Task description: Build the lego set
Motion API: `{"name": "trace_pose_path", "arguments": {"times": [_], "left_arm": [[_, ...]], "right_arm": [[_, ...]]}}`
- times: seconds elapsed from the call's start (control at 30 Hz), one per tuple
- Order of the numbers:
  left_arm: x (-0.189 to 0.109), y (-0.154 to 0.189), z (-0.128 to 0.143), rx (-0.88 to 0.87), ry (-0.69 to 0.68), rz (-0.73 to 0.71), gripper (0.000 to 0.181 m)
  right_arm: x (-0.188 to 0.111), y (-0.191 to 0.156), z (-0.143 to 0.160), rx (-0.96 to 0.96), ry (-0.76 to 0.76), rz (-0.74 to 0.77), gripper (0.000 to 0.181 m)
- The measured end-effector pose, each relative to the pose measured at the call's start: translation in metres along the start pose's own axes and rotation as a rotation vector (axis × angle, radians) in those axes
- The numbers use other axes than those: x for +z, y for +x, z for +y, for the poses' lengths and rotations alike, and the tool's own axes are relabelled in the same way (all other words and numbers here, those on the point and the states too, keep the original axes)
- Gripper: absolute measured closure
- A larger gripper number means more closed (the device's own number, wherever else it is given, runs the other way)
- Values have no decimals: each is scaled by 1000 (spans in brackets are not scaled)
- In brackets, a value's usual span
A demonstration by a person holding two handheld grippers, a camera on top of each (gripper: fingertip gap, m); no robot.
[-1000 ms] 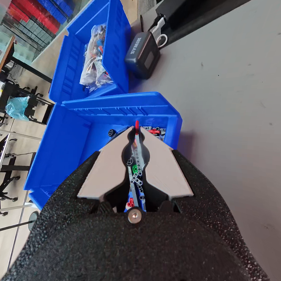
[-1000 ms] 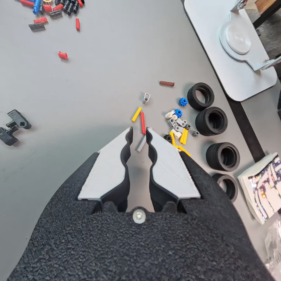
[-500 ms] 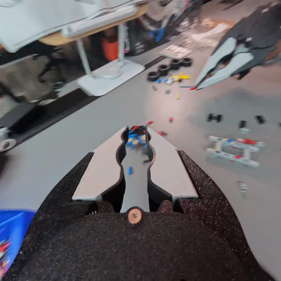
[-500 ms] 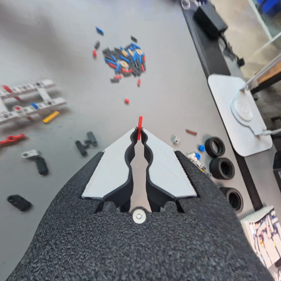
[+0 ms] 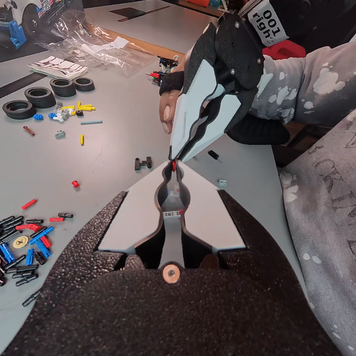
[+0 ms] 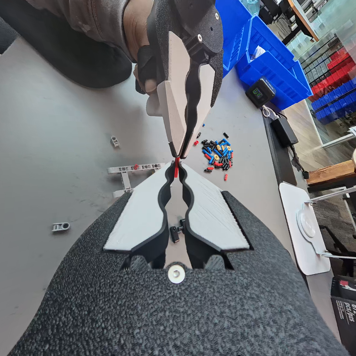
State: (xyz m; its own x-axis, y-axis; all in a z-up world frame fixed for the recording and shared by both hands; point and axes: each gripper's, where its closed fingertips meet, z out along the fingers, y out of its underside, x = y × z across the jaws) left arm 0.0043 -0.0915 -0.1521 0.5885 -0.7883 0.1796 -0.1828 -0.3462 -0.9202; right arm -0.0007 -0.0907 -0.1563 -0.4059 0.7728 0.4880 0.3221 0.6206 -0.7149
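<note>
A short red axle (image 6: 176,169) sits between the tips of my right gripper (image 6: 176,166), which is shut on it above the table. My left gripper (image 5: 174,166) comes tip to tip with the right one and is closed on the axle's other end (image 5: 174,166). In the right wrist view the left gripper (image 6: 178,155) comes down from above. In the left wrist view the right gripper (image 5: 174,159) comes from the upper right. A grey beam frame (image 6: 134,169) lies on the table below.
A pile of black, blue and red pins (image 6: 217,154) lies to one side. There are also black tyres (image 5: 38,94), yellow and grey small parts (image 5: 77,109), a black connector (image 5: 143,163), blue bins (image 6: 269,57), a white lamp base (image 6: 300,231), a booklet (image 5: 57,66) and plastic bags (image 5: 96,46). Less than 4 cm separates the two grippers' tips. From either gripper's tips it is about 12 centimetres to the black connector (image 5: 143,163). It turns up in the right wrist view (image 6: 180,229) as well.
The right gripper closed on the red axle on the table and lifted it. The left gripper swung from the blue bin to the table, opened, then closed on the axle's free end.
</note>
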Motion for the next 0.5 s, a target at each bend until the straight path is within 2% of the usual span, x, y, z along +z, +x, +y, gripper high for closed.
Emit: {"name": "trace_pose_path", "arguments": {"times": [0.03, 0.17, 0.23, 0.3, 0.4, 0.43, 0.5], "left_arm": [[0, 1, 1, 5, -3, -1, 178], [-7, -4, -2, 53, -13, -53, 179], [-31, -30, -9, 98, -15, -215, 179], [-85, -84, -13, 139, -43, -557, 179], [-204, -157, 9, 103, -215, -1121, 179], [-240, -169, 20, 66, -274, -1262, 179], [-289, -180, 48, -39, -406, -1423, 179]], "right_arm": [[0, -1, 0, -4, 1, 3, 178], [-2, 5, -1, 29, 7, 62, 174], [-10, 12, 7, 69, -9, 102, 160], [-24, 17, 18, 138, -19, 130, 160], [-43, 16, 48, 231, -73, 162, 162], [-48, 16, 59, 262, -90, 171, 163], [-55, 14, 77, 333, -118, 179, 164]]}}
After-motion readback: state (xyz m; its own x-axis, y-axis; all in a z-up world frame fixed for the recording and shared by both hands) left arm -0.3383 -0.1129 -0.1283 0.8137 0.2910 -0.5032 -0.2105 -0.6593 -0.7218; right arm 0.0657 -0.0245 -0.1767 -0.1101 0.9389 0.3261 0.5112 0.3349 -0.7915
